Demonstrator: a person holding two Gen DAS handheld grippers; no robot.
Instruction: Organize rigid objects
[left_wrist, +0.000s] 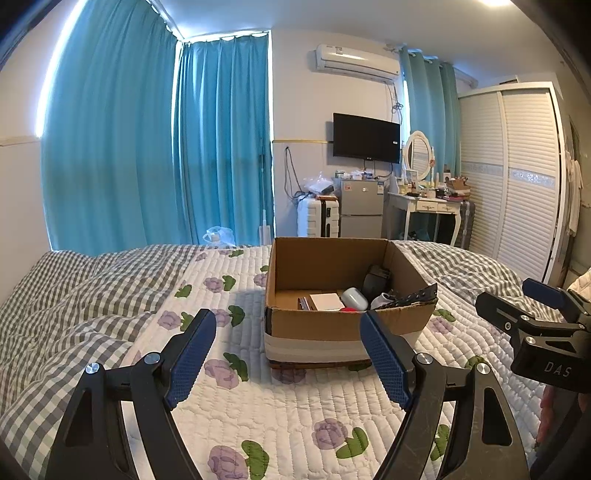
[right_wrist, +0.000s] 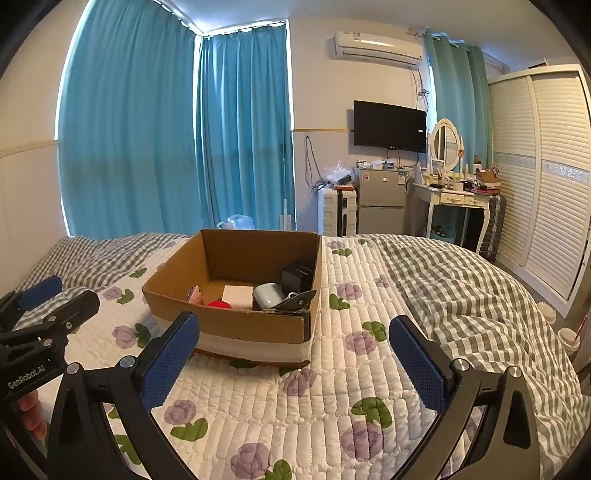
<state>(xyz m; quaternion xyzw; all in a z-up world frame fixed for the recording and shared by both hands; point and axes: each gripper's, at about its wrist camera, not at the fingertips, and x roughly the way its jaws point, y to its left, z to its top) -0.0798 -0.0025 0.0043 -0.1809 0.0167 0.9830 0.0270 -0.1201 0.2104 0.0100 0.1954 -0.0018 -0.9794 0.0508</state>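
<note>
An open cardboard box stands on the quilted bed. It also shows in the right wrist view. Inside lie a white square box, a pale blue-grey case, a black block, a red item and a dark flat piece. My left gripper is open and empty, held above the quilt just in front of the box. My right gripper is open and empty, in front of the box's right corner. Each gripper shows at the edge of the other's view.
A grey checked blanket lies on the bed's right and left sides. Beyond the bed stand a small fridge, a white suitcase, a dressing table and a white wardrobe. Blue curtains cover the windows.
</note>
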